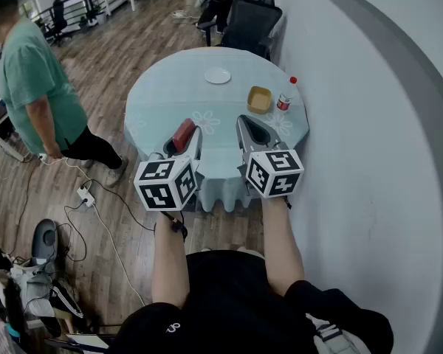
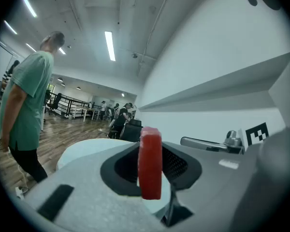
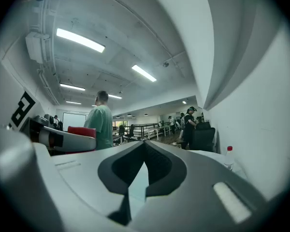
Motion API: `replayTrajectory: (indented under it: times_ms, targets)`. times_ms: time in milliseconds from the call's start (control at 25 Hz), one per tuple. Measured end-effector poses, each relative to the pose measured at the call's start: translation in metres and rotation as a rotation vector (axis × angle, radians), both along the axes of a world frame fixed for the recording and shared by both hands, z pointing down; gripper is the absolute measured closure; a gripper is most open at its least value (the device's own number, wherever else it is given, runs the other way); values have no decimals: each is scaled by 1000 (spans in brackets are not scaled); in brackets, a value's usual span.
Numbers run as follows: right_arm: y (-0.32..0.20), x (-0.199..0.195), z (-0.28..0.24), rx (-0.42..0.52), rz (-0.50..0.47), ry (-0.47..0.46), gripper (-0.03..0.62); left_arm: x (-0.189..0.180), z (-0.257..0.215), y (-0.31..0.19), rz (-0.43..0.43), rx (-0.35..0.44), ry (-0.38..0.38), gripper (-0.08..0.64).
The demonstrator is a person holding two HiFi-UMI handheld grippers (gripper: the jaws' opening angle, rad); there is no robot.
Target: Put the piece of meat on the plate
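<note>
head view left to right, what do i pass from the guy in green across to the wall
person in the green shirt → piece of meat → plate → yellow bowl → red-capped bottle

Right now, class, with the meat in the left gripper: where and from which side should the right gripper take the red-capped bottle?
Probably best to grip the bottle across its clear body, below the cap, coming level from the table's near edge. It stands upright and narrow, with the yellow bowl close on its left. The right gripper, now shut, must open first.
</note>
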State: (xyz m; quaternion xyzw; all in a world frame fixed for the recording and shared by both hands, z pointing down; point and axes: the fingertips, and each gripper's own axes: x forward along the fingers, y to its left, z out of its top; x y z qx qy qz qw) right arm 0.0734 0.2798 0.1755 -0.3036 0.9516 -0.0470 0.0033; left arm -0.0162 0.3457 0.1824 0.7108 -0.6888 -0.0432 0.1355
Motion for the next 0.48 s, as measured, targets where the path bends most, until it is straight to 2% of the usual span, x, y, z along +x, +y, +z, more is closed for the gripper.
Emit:
replayTrajectory:
  times_ms: [120, 320, 480]
  targets:
    - [-4, -8, 1, 5, -8, -21, 589, -7, 4, -7, 1, -4, 6, 471]
    - [-13, -14, 5, -47, 8, -62, 588, -14, 15, -11, 18, -25, 20, 471]
    - [-7, -20, 26, -77, -2, -44, 588, -20, 33, -6, 20, -32, 84, 471]
